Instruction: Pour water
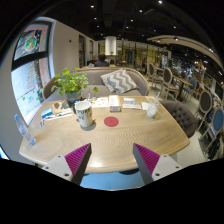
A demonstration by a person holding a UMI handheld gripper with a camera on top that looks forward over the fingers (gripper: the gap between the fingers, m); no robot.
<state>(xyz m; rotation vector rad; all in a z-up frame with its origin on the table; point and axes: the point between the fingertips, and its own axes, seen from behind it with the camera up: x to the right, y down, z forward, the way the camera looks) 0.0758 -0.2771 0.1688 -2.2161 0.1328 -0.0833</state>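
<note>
Task objects: white mug [84, 114] with a printed pattern standing upright on the desk [120, 145], beyond the left finger and well ahead of its tip. Small white cup [151, 110] standing upright farther off, beyond the right finger. Red round coaster [111, 121] lying flat between mug and cup, straight ahead of the gap between the fingers, touching neither vessel. Water level in either vessel: cannot tell.

Gripper [109, 160]: fingers spread wide, holding nothing. Magenta pads [78, 157] facing inward, only bare light wood desk surface showing between them. Tips hanging above the near edge of the desk, well apart from mug, coaster and cup.

Surroundings, working outward: potted green plant [69, 84] standing just behind the mug, beyond the left finger. Open books or papers [57, 112] lying to the left of the mug. More flat papers [121, 102] lying behind the coaster, toward the far edge of the desk. Grey chair [180, 114] sitting beside the desk, to the right of the cup. Sofa with a zigzag-patterned cushion [119, 80] standing beyond the desk, far ahead of the fingers. Bright posters [30, 45] hanging on the wall far to the left. White chairs [205, 100] standing far to the right.
</note>
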